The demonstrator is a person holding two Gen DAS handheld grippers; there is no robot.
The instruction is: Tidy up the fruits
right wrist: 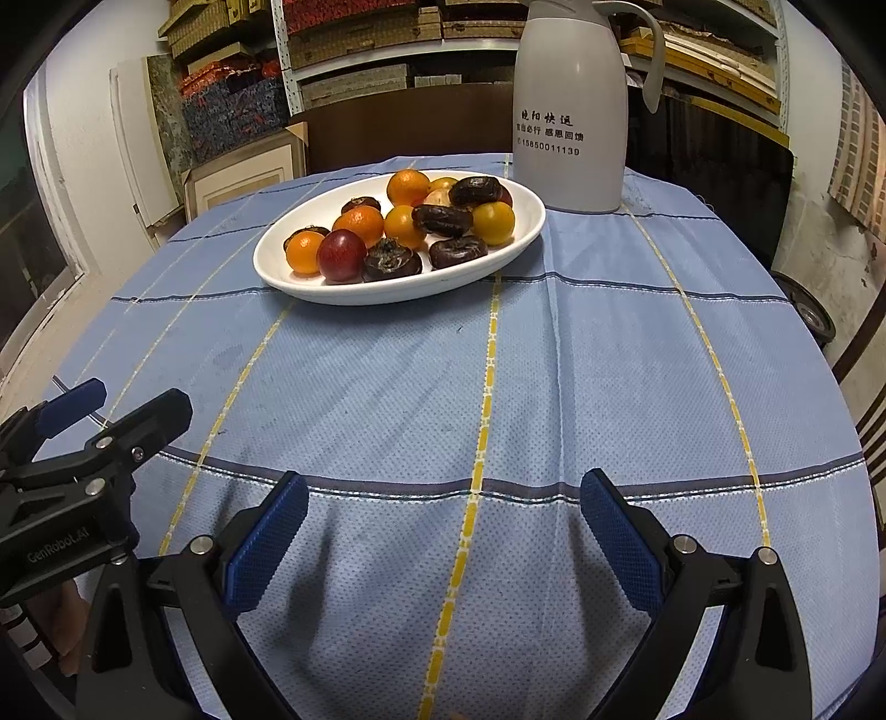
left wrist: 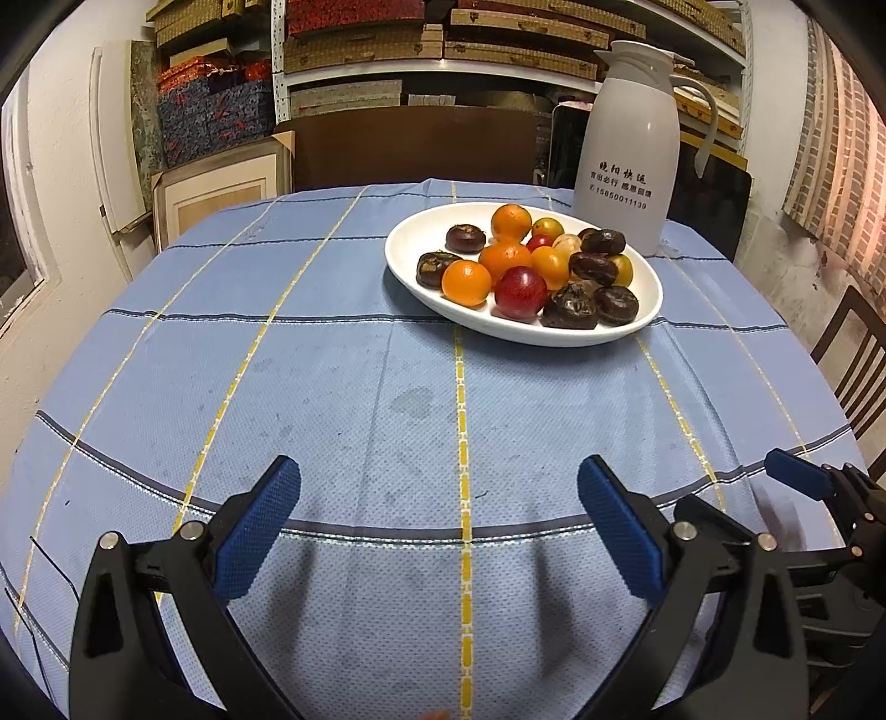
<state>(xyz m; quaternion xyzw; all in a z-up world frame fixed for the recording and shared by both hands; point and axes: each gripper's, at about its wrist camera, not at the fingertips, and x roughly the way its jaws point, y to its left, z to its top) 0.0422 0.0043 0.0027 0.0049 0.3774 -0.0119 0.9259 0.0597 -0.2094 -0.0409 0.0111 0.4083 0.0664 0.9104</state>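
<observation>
A white oval plate (left wrist: 421,277) (right wrist: 277,271) sits on the far part of the table. It holds several oranges (left wrist: 467,283) (right wrist: 305,252), a red plum (left wrist: 520,292) (right wrist: 340,255), small yellow fruits (right wrist: 493,222) and several dark brown water chestnuts (left wrist: 616,304) (right wrist: 391,260). My left gripper (left wrist: 440,498) is open and empty over the near cloth, well short of the plate. My right gripper (right wrist: 443,509) is open and empty too. It shows at the right edge of the left wrist view (left wrist: 814,487). The left gripper shows at the left edge of the right wrist view (right wrist: 111,410).
A tall white thermos jug (left wrist: 631,155) (right wrist: 573,111) stands just behind the plate to the right. The table wears a blue checked cloth (left wrist: 343,387) (right wrist: 581,360). Shelves of boxes (left wrist: 360,50) line the back wall. A wooden chair (left wrist: 853,360) stands at the right.
</observation>
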